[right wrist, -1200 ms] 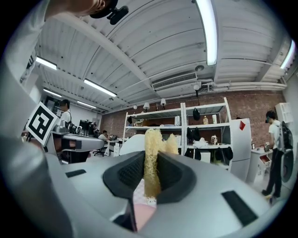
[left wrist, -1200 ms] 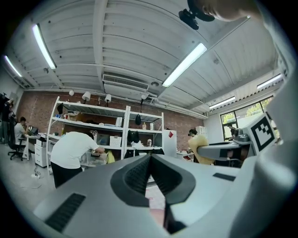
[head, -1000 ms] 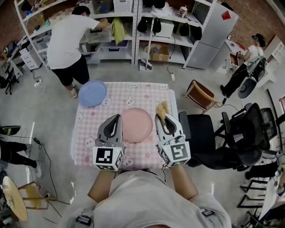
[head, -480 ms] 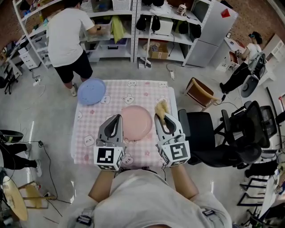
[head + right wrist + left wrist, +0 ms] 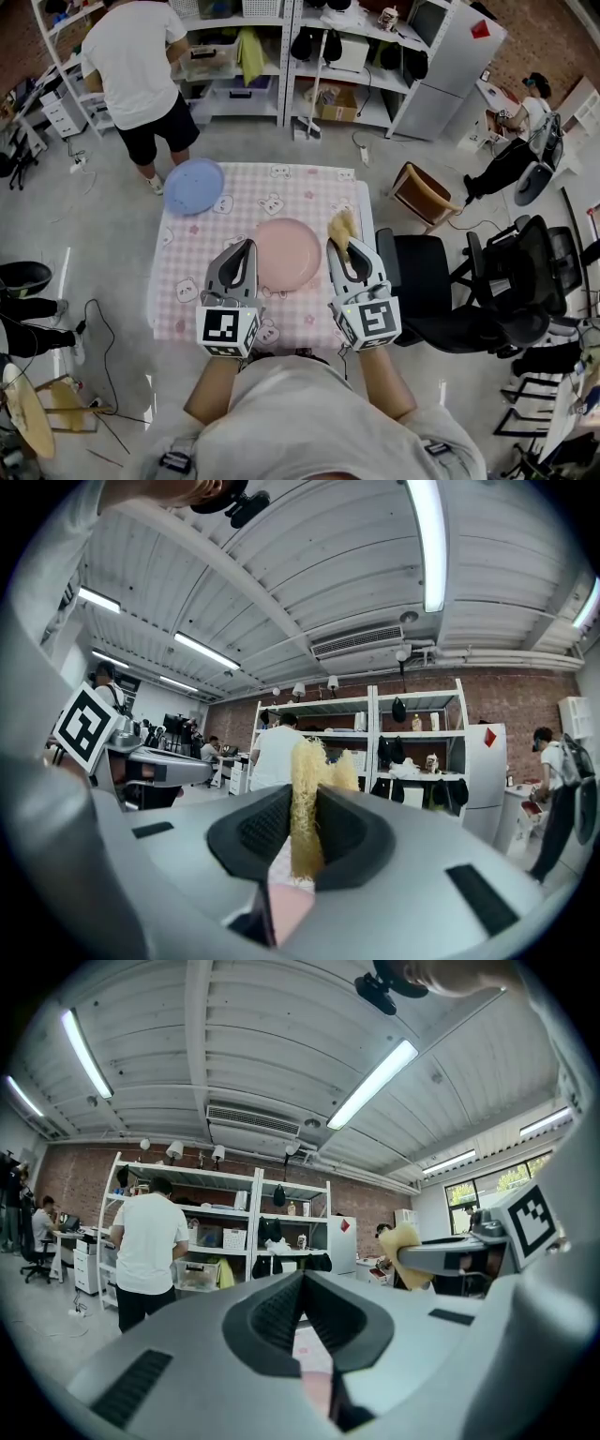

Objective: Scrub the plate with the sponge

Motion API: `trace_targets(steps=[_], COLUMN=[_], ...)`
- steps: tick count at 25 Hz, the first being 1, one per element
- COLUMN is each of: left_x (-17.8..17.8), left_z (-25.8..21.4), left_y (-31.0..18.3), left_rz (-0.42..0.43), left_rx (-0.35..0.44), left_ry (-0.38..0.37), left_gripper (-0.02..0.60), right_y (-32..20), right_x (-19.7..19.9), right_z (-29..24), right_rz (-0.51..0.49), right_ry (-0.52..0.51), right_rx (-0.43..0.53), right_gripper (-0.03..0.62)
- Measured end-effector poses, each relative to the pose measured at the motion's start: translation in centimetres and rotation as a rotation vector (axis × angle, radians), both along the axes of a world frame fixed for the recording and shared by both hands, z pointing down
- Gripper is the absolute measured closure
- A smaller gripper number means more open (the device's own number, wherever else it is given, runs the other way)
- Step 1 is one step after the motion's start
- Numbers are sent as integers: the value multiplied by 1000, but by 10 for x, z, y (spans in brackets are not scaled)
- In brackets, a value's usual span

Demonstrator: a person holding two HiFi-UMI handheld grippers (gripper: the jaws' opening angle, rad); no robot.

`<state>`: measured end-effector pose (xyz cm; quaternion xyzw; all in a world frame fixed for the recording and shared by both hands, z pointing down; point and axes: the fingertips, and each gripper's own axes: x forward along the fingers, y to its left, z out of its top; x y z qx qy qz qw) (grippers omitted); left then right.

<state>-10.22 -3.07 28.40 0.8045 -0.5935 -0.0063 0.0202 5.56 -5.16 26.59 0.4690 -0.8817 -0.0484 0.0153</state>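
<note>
Head view: the pink plate (image 5: 288,253) lies on the checked counter (image 5: 309,192), flanked by the 2 tools. The left tool (image 5: 247,247) is beside its left rim and the right tool (image 5: 336,246) beside its right. A yellow sponge (image 5: 341,228) sticks out of the right tool. A blue plate (image 5: 194,187) sits at the counter's far left corner.

Left gripper view: the jaws are pressed together with nothing between them.

Right gripper view: the jaws pinch the sponge (image 5: 305,799), its frayed top rising above them.

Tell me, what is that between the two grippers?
In the head view, the pink plate shows between the left gripper and the right gripper, which grips the sponge. It lies on the table beneath them.
</note>
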Motion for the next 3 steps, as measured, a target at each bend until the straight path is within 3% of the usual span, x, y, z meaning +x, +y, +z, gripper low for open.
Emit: trace_targets(steps=[3], left_x=[-1], left_z=[2], left_y=[0], left_rz=[3], left_rx=[0], left_ry=[-3], left_gripper=[571], right_y=[1], right_x=[0], right_z=[2], right_rz=[4], right_ry=[-1], right_rx=[-2], right_gripper=[531])
